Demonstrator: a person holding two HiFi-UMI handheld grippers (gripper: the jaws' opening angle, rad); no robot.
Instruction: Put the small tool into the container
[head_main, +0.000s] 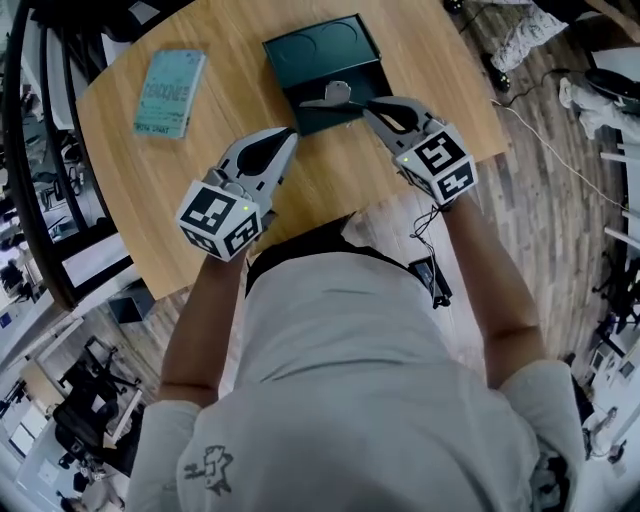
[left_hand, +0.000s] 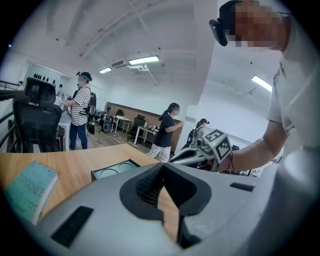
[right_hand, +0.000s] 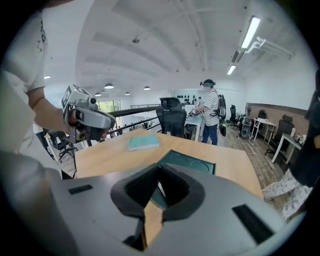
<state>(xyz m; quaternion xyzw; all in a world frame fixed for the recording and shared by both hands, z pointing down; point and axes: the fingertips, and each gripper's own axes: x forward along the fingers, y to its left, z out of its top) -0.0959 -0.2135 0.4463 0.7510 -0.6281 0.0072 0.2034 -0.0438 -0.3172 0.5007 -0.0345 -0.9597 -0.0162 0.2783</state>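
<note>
A small grey metal tool (head_main: 333, 96) sticks out leftward from the tip of my right gripper (head_main: 368, 103), which is shut on it. The tool hangs over the near edge of the dark green container (head_main: 300, 60), an open tray with two round recesses at the table's far middle. In the right gripper view the container (right_hand: 192, 162) lies just beyond my right gripper (right_hand: 158, 166), and a pale sliver shows between the pads. My left gripper (head_main: 292, 133) is shut and empty, near the container's front left corner. Its own view shows its tips (left_hand: 162, 166) meeting above the wood.
A teal book (head_main: 170, 92) lies at the far left of the round wooden table (head_main: 130, 200). The table's near edge runs just below both grippers, against the person's body. Office chairs and several people stand beyond the table (left_hand: 80, 112).
</note>
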